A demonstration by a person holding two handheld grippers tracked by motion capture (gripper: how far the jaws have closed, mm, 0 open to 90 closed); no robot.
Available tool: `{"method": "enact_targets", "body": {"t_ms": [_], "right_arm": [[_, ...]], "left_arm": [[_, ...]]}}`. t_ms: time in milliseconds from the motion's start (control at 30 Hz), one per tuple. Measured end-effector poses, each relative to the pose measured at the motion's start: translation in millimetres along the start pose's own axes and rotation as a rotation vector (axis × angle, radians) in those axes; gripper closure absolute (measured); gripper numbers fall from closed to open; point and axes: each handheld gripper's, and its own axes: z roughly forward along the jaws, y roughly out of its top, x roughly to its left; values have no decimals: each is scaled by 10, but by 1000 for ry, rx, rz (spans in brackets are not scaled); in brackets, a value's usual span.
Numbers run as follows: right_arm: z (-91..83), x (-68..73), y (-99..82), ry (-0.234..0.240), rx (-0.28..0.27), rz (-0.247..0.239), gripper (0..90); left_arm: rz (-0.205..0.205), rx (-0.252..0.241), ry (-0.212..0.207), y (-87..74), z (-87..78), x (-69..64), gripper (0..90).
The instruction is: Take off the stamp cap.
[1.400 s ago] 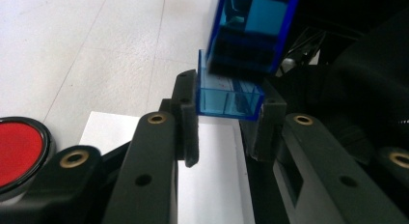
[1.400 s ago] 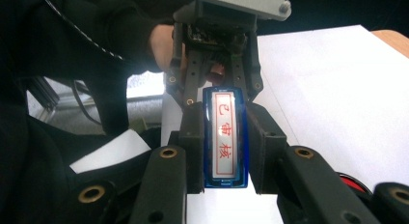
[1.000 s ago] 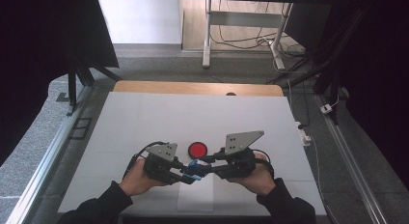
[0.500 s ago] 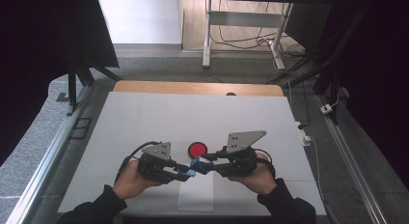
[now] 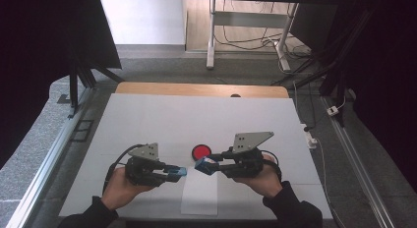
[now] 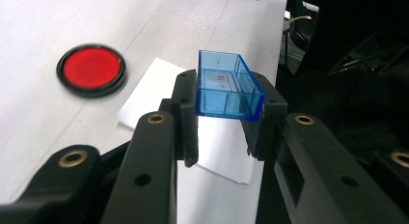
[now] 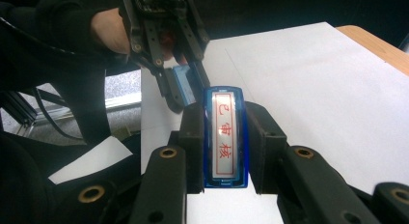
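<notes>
White table (image 5: 147, 120), lower centre: blue cap (image 6: 226, 86) is pinched by left gripper (image 5: 174, 173), stamp (image 7: 225, 137) by right gripper (image 5: 204, 165).

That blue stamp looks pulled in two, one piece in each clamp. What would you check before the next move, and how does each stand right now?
1. Left hand-held gripper clamped on the blue cap: ok, jaws shut on both sides.
2. Right hand-held gripper clamped on the stamp body: ok, held with its red lettered face up.
3. Cap fully off the body: ok, a gap shows between them in the high view.
4. White paper sheet lying flat below: ok.
5. Red ink pad open on the table: ok.
6. Stamp face inked: cannot tell.
</notes>
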Motion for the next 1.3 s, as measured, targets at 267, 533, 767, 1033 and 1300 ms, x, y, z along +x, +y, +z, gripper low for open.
{"method": "enact_targets", "body": {"t_ms": [267,533,767,1033,1300], "right_arm": [[-2,-26,-15,-22,8,18,711],[6,-31,-22,-37,11,20,711],[-1,-33,-26,-46,13,24,711],[6,-35,-35,-56,19,21,711],[6,-39,-53,-69,24,25,711]], "left_arm": [[-28,2,77,-106,-90,-93,686],[-47,-8,144,-232,-215,-170,686],[-106,-49,195,-418,-378,-201,686],[-152,-83,236,-582,-517,-238,685],[-181,-94,290,-799,-674,-285,684]]}}
